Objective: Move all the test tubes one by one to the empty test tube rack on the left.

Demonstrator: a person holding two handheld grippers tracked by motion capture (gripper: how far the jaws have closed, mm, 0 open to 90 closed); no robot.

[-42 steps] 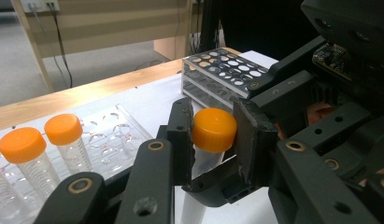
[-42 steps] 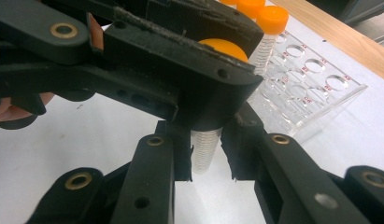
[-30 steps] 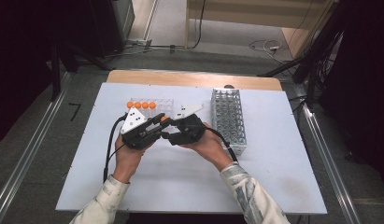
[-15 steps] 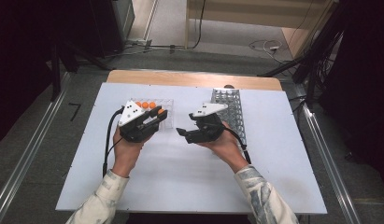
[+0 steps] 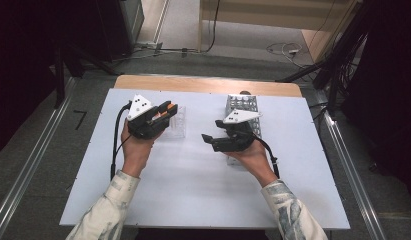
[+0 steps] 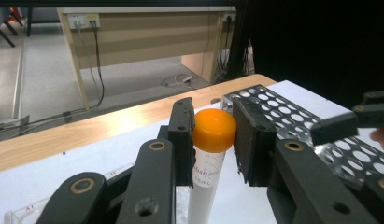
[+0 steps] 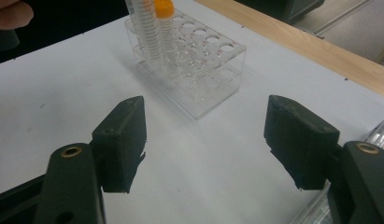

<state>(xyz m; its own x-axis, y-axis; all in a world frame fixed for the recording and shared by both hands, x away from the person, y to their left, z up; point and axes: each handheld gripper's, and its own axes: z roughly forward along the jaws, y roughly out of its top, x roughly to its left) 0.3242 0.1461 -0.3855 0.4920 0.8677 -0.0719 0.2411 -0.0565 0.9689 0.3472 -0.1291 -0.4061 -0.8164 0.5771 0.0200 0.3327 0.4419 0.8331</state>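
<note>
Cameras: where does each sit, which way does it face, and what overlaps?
High view: above the person's side, looking forward and down on the table; forearms, hands, left gripper and right gripper show.
Left gripper view: on the left gripper, looking along jaws clamped on an orange-capped tube, metal rack beyond.
Right gripper view: on the right gripper, along open jaws toward the clear rack.
Shared: high and left gripper views both show the metal rack.

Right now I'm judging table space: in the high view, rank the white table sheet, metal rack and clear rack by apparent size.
1. white table sheet, by far.
2. metal rack and clear rack: unsure; the grippers hide part of each.
</note>
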